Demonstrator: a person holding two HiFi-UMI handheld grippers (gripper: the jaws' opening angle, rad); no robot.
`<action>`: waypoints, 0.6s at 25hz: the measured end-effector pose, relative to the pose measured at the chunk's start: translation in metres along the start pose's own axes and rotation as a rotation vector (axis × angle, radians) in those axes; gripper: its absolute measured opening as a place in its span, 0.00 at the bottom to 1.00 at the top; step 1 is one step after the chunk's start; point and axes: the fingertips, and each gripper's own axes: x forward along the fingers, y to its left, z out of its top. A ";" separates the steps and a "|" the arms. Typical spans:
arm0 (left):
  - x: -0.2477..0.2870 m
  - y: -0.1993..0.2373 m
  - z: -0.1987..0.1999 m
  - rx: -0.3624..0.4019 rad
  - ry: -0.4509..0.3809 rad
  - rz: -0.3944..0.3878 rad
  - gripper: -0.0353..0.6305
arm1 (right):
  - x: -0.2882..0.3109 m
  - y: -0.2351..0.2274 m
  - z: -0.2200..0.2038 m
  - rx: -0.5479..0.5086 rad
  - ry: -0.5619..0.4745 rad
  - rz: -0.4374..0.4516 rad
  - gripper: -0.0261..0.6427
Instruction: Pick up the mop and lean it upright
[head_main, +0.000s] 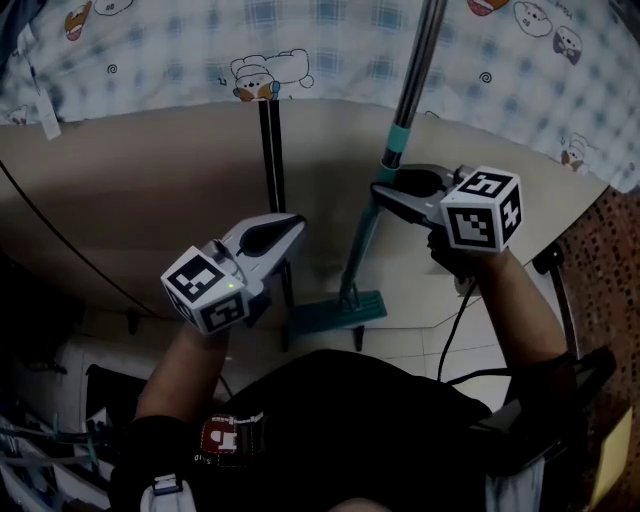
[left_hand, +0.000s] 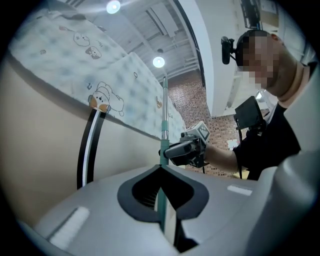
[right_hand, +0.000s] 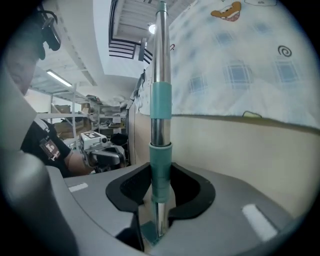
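Observation:
The mop stands nearly upright in the head view, its teal head (head_main: 338, 313) on the floor and its metal handle (head_main: 415, 75) rising toward the patterned cloth. My right gripper (head_main: 380, 190) is shut on the handle at its teal collar. In the right gripper view the collar (right_hand: 161, 170) sits pinched between the jaws (right_hand: 161, 166). My left gripper (head_main: 297, 226) hovers left of the mop, jaws together with nothing between them. From the left gripper view (left_hand: 161, 169) the mop handle (left_hand: 164, 115) shows beyond the tips, apart from them.
A black strip (head_main: 270, 150) leans upright against the beige panel (head_main: 130, 190) just left of the mop. Blue checked cloth with cartoon prints (head_main: 320, 40) hangs over the panel's top. A black cable (head_main: 455, 320) trails over the pale floor tiles by my right arm.

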 end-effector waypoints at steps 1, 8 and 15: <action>0.001 0.000 0.002 0.002 -0.002 0.000 0.05 | -0.003 0.001 0.005 -0.003 -0.004 -0.001 0.24; 0.001 -0.001 0.011 0.017 -0.017 0.008 0.05 | -0.012 0.001 0.013 -0.005 -0.016 -0.013 0.24; 0.006 -0.003 0.006 -0.009 -0.006 -0.020 0.05 | -0.015 -0.004 0.006 0.004 -0.018 -0.029 0.24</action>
